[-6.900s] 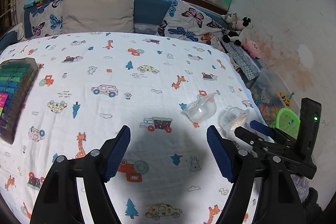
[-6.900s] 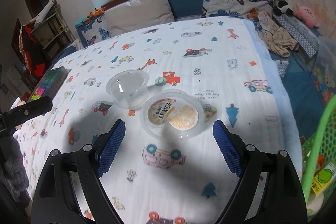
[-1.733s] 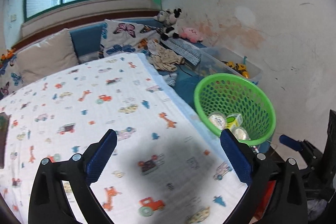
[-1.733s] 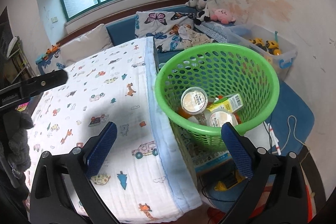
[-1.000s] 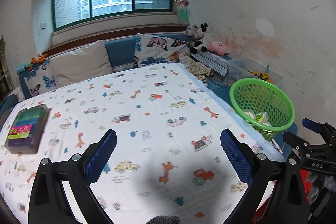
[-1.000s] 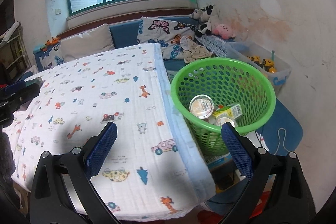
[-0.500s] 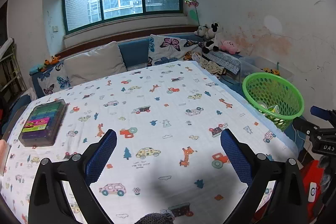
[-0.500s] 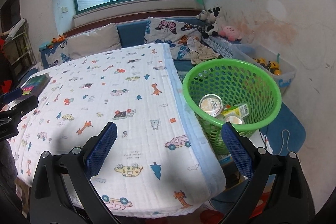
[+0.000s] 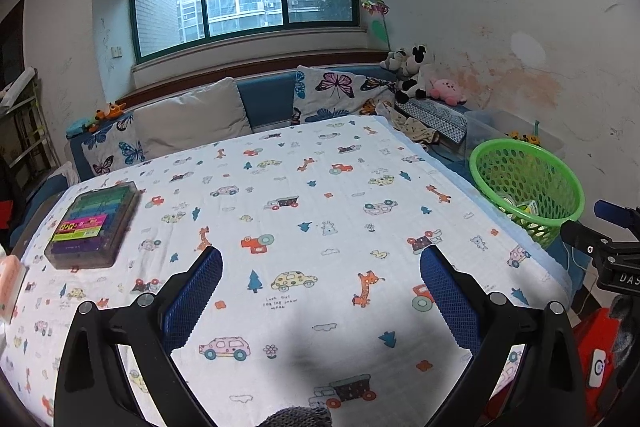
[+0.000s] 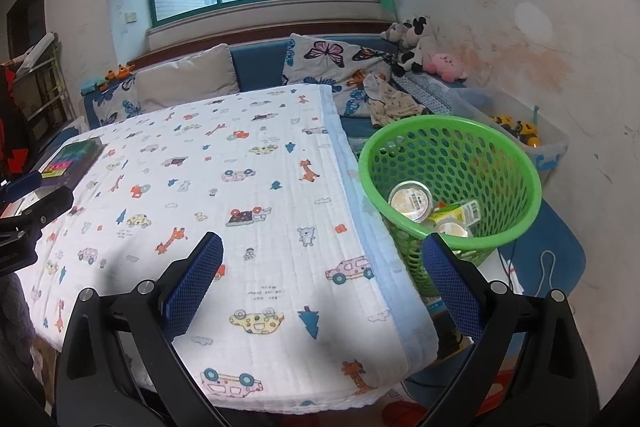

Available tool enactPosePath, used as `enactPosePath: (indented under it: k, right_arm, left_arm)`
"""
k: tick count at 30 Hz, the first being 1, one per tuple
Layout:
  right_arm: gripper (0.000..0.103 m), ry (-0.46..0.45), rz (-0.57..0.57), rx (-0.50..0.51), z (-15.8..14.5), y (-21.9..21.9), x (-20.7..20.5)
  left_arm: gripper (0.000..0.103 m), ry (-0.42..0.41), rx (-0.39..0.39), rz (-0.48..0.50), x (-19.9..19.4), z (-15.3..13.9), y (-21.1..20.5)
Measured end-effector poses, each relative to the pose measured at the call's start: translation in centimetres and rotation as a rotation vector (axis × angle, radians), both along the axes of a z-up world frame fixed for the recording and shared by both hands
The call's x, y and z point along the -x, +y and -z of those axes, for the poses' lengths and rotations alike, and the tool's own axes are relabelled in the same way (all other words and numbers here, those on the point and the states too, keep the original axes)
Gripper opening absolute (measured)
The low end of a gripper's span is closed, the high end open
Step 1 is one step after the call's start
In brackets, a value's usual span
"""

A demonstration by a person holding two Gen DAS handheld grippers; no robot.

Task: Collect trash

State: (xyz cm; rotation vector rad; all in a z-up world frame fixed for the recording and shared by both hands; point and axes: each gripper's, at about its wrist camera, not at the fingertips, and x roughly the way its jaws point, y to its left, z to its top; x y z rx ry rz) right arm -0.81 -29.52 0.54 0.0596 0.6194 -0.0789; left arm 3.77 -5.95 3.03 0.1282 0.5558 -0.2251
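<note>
1. Both hand-held grippers have drawn back from the cloth-covered worktop (image 9: 304, 211) – the two clear cups that lay on it are gone, and more of the room shows.
2. Left hand-held gripper (image 9: 320, 291) and right hand-held gripper (image 10: 322, 283) are both released, jaws wide, holding nothing.
3. Green basket (image 10: 448, 131) stands off the worktop's right edge, nearer the right hand-held gripper, ahead and to its right.
4. Inside it lie lidded cups (image 10: 410, 201) and a small carton (image 10: 460, 213) – the trash looks collected.

A home — a child's room. A table under a cartoon-print cloth (image 9: 304, 227) fills the middle; at twelve o'clock a cushioned window bench (image 9: 264, 99) with butterfly pillows (image 9: 340, 95); plush toys (image 9: 416, 75) at one o'clock — a toy bin (image 10: 532, 139) at two.
</note>
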Motion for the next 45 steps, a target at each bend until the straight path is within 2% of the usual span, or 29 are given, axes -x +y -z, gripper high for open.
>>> enactPosePath:
  k: [45]
  right_arm:
    - [0.099,-0.008,-0.017,0.000,-0.54,0.47,0.20]
  left_arm:
    - [0.096,0.009,0.008,-0.035,-0.09,0.15,0.34]
